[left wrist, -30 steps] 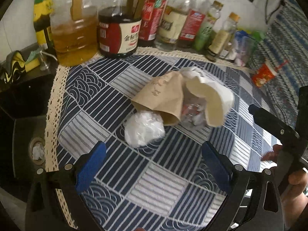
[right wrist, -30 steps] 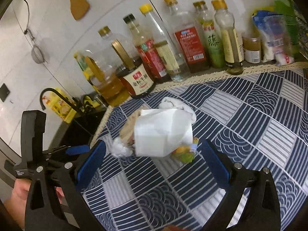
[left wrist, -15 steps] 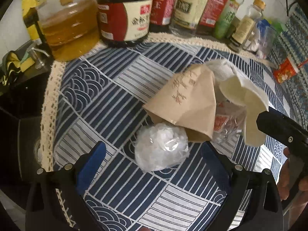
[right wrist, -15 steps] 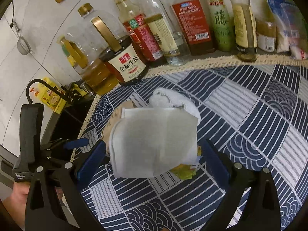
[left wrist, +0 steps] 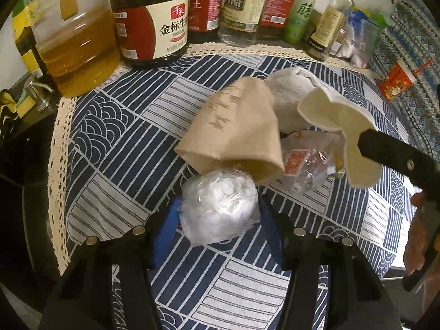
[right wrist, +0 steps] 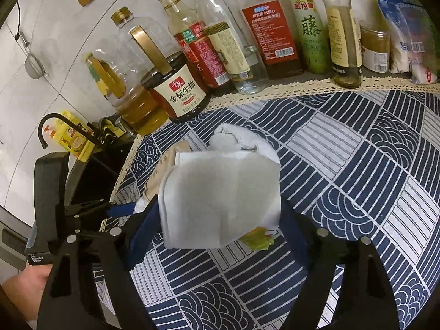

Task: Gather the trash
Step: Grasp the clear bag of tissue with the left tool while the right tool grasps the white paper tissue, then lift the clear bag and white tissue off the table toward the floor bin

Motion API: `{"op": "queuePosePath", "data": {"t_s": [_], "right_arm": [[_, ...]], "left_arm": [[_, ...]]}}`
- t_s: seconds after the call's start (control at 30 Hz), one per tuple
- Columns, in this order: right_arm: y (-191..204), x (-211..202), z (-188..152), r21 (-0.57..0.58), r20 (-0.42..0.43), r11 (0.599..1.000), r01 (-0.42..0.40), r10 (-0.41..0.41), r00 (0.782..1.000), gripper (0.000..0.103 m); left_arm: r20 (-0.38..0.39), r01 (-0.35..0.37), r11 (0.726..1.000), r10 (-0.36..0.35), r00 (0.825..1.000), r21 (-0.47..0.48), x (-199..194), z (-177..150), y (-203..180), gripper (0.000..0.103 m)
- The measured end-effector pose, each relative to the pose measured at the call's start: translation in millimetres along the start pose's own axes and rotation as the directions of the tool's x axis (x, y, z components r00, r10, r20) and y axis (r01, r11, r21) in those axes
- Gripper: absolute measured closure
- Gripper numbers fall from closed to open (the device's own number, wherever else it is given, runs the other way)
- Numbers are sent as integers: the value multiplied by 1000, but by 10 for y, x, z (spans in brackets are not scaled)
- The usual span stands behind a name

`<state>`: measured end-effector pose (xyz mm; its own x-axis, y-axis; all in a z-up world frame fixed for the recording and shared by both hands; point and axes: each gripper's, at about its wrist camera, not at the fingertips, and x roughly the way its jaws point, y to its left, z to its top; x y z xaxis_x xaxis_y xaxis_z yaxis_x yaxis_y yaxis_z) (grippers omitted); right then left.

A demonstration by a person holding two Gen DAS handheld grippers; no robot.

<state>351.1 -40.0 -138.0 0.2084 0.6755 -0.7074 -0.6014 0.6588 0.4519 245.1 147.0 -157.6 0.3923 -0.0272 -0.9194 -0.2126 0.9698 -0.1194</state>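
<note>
At the far left of the blue patterned tablecloth (left wrist: pixel 115 126) stand the oil jug (left wrist: pixel 79 52) and the soy sauce bottle (left wrist: pixel 152 24), with more bottles in a row to their right along the far edge. They are heavy and well apart from the trash, so a knock there seems unlikely.

Near and left of the pile lies the plastic-wrapped white wad (left wrist: pixel 220 206). The left gripper (left wrist: pixel 217 220) has it between its blue pads and the jaws are closing — the pads look to be at the wad's sides, though I cannot tell if they press yet. The film is slick and the wad soft, so it could squirt out toward the far side or be pinched only by a loose fold and drop on the lift.

Just beyond it, the brown paper bag (left wrist: pixel 233 137) overhangs the wad; lifting could drag it along.

To the right, the white paper bag (right wrist: pixel 222 200) sits between the right gripper (right wrist: pixel 220 220) pads, jaws closing too. It may crumple and slip — and the clear wrapper (left wrist: pixel 308 167) and yellow-green scrap (right wrist: pixel 257 239) under it would stay behind. The crumpled white towel (left wrist: pixel 291 93) lies farther off.
</note>
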Motion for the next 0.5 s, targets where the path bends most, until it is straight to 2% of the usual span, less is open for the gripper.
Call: {"op": "queuePosePath", "data": {"t_s": [0.5], "right_arm": [[32,-465,-160,22,72,999,-27,25,997,23]], "left_arm": [[44,21,999,-22,999,27,-393,-199,-168,50]]}}
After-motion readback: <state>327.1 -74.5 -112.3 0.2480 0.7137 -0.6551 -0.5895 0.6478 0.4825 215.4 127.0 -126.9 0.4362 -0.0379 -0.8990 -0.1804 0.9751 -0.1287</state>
